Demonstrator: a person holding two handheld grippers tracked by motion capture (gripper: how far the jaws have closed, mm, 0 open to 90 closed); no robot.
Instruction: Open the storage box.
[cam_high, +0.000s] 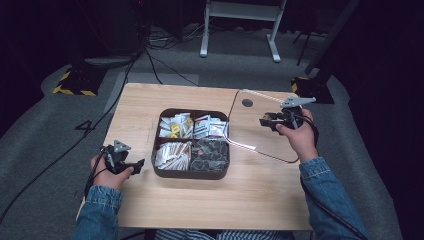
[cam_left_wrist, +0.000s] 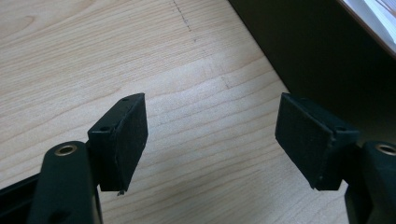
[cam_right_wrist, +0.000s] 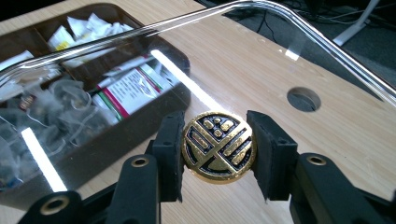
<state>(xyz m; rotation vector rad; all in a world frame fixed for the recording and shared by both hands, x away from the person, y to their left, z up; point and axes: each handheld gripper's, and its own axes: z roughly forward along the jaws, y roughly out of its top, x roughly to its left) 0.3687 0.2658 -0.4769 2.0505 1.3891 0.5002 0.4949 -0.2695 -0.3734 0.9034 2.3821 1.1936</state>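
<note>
Fingers (cam_right_wrist: 273, 154) of the right gripper (cam_right_wrist: 218, 149) pinch one gold-and-black knob (cam_right_wrist: 218, 147) on a clear lid (cam_right_wrist: 261, 56), held tilted above the tabletop (cam_high: 210, 200) just right of the box (cam_high: 190, 173). One box, four compartments of packets. Left gripper (cam_left_wrist: 212, 140) fingers stand spread with nothing between them, low over bare wood beside the box's wall. Both forearms, in denim sleeves (cam_high: 327, 195), come in from below; each hand wraps its gripper's body.

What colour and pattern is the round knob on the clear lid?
Gold with black inlay, crossed bands; knob shows best in the right gripper view.
</note>
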